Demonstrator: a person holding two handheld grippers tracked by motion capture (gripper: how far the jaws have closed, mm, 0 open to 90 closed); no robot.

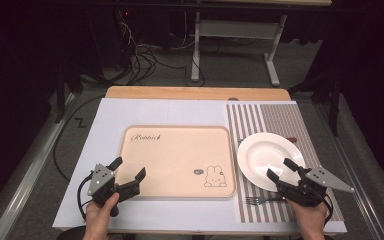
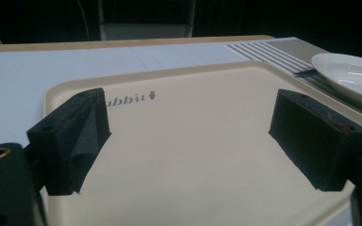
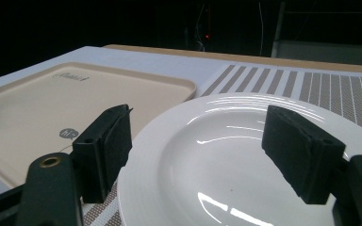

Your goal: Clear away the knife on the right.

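A beige tray with a rabbit print lies in the middle of the white table cover. A white plate rests to its right on a striped placemat. My left gripper hovers over the tray's near left corner, its jaws wide open and nothing between them; its own view shows the same gap above the tray. My right gripper is open at the plate's near rim. In its view the jaws stand apart above the plate, not pressing on it.
A fork lies on the placemat just in front of the plate, by my right hand. A dark utensil tip peeks out behind the plate. The table's wooden far edge borders a dark floor with cables and a stand.
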